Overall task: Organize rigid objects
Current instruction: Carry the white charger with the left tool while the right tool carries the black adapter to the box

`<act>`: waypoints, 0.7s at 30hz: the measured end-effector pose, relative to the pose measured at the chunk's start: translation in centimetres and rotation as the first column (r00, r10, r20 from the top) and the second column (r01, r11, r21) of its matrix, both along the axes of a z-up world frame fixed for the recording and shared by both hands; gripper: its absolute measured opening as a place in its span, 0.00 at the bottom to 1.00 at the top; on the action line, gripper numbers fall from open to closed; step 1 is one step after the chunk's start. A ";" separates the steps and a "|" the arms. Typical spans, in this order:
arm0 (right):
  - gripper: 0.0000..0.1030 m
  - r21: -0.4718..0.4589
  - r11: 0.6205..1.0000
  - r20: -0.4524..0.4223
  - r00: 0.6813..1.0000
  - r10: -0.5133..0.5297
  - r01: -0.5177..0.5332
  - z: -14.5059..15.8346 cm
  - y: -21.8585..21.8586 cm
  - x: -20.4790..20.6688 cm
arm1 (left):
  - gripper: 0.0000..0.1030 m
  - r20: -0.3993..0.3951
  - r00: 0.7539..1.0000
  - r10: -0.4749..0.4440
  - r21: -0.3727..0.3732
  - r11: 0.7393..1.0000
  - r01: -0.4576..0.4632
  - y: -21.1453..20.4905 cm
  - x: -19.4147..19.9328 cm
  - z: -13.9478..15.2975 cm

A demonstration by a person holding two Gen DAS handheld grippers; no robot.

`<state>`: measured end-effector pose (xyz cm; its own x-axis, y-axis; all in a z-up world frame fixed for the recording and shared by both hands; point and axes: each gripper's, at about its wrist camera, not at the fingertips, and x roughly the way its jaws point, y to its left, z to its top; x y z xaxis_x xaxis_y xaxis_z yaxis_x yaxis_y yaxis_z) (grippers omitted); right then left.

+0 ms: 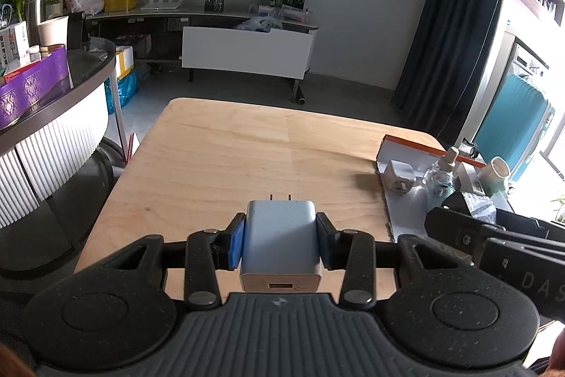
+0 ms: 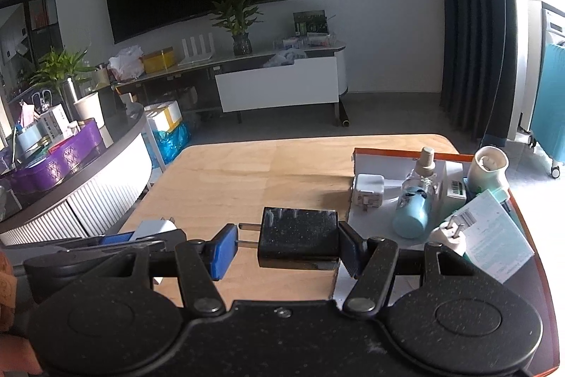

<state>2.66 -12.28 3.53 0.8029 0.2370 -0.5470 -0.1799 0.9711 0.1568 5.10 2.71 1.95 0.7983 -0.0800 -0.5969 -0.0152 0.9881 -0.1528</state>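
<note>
Wooden table (image 1: pixel 219 151) seen in both views, orange-edged tray (image 2: pixel 395 154) at its right shown fully only by right wrist, right gripper (image 2: pixel 286 244) clamped on black adapter (image 2: pixel 298 235), prongs apparently against the left pad, left gripper (image 1: pixel 280 235) clamped on pale blue charger (image 1: pixel 280 235), both held above the table.

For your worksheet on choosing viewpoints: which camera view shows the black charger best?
The right wrist view: the black charger sits centred in the right tool, prongs pointing left. The left wrist view shows only a dark corner of it at the right edge.
</note>
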 end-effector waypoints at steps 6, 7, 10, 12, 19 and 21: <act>0.71 0.008 1.000 0.024 1.000 -0.007 0.007 0.6 -0.6 -0.9 | 0.40 0.015 1.000 -0.010 0.004 1.000 0.010 -0.4 -0.7 0.3; 0.71 0.008 1.000 0.027 1.000 -0.008 0.008 0.6 -0.8 -1.1 | 0.40 0.015 1.000 -0.013 0.003 1.000 0.013 -0.5 -0.8 0.3; 0.71 0.010 1.000 0.036 0.999 -0.015 0.015 0.8 -1.1 -1.5 | 0.40 0.022 1.000 -0.021 0.005 1.000 0.020 -0.7 -1.1 0.4; 0.71 0.011 1.000 0.043 0.999 -0.019 0.019 1.0 -1.2 -1.7 | 0.40 0.028 0.999 -0.026 0.008 1.000 0.025 -0.9 -1.3 0.5; 0.71 0.015 1.000 0.055 0.998 -0.027 0.026 1.3 -1.9 -2.5 | 0.40 0.037 0.998 -0.044 0.006 0.999 0.044 -1.6 -1.9 0.7; 0.71 0.017 0.999 0.057 0.998 -0.028 0.027 1.4 -2.1 -2.7 | 0.40 0.039 0.998 -0.048 0.006 0.999 0.048 -1.7 -2.0 0.8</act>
<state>-0.08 -14.33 4.90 0.8390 0.2227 -0.4964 -0.1621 0.9733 0.1627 3.07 1.02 2.73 0.8164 -0.1158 -0.5658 0.0384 0.9884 -0.1469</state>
